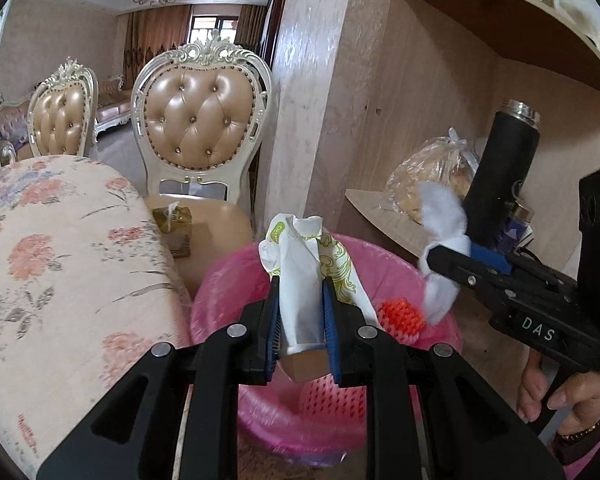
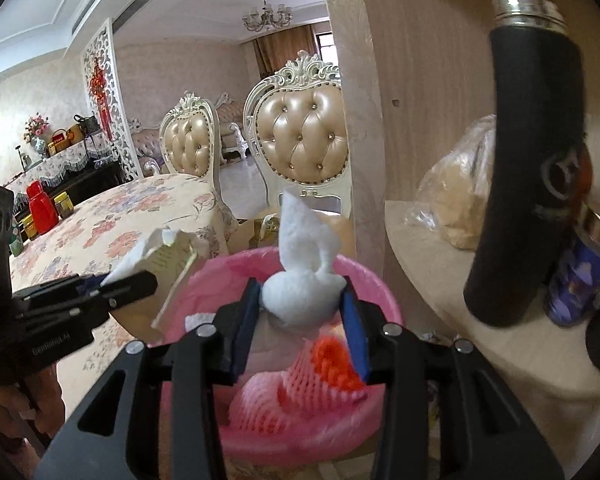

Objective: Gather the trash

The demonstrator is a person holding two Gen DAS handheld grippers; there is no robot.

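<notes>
Your left gripper (image 1: 300, 312) is squeezed tight on a crumpled paper wrapper (image 1: 304, 280), right over the pink bin (image 1: 227, 280); your right gripper (image 2: 302, 312) has a white tissue (image 2: 300, 276) between its pads, but I cannot tell if they press it; orange net trash (image 2: 332, 364) lies in the bin.
</notes>
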